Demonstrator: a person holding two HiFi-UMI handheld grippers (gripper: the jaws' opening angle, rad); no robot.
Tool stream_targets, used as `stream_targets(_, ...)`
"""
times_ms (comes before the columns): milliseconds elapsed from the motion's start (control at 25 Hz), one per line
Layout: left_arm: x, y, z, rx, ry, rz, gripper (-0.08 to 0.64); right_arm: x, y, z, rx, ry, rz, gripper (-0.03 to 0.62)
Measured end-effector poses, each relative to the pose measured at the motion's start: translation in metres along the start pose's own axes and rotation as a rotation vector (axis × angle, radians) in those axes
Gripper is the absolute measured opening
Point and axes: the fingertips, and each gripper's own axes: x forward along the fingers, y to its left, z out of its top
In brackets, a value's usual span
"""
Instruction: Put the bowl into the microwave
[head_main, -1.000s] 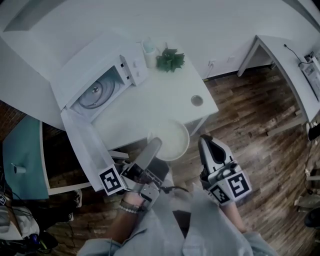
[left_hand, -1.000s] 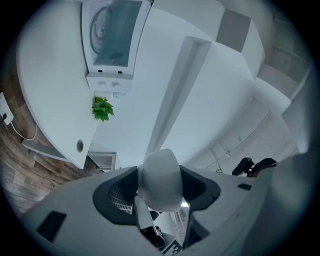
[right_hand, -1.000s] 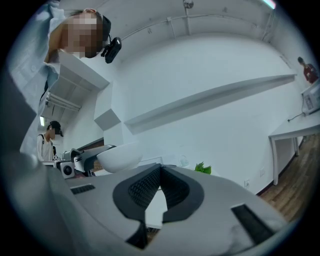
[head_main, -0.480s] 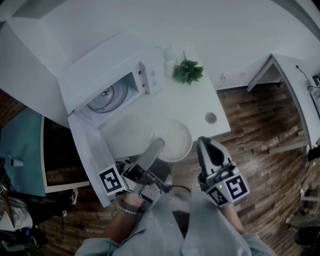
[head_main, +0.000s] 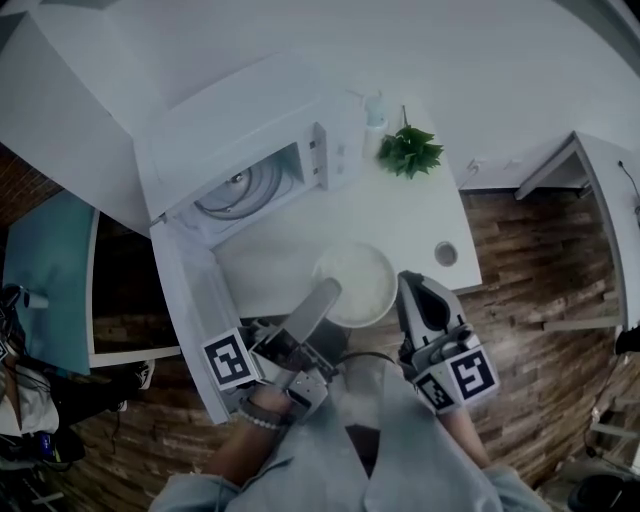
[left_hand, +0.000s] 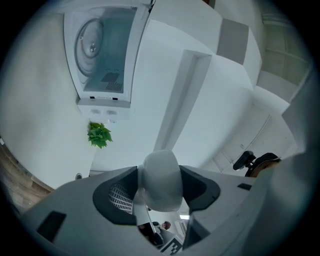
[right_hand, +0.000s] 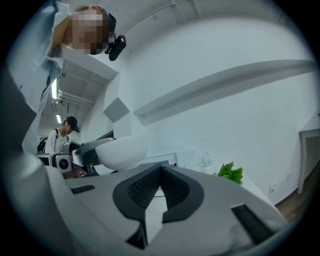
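Note:
The white bowl hangs over the table's front edge, and my left gripper is shut on its near-left rim. In the left gripper view the bowl's rim fills the gap between the pads. My right gripper is shut and empty, just right of the bowl and apart from it. Its view shows the bowl up at the left. The white microwave stands at the table's back left with its door swung fully open toward me. Its glass turntable is bare.
A green plant and a white bottle stand at the back of the white table. A small round cup sits near the table's right corner. Wooden floor lies to the right, a teal surface to the left.
The bowl in my left gripper has moved forward from in front of the table to over its front edge, closer to the microwave. My right gripper came along beside it, still shut.

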Motion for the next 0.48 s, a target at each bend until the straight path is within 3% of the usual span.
stream_targets(280,0.002,0.003,0.022,0.011,-0.073,0.009,0.236,0.031,-0.005,0.003,0.005,0.017,0.050,0.003)
stream_targets(480,0.010,0.002,0.046,0.045,-0.138,0.006,0.235,0.060,-0.007,0.008,-0.011,0.028,0.129,0.003)
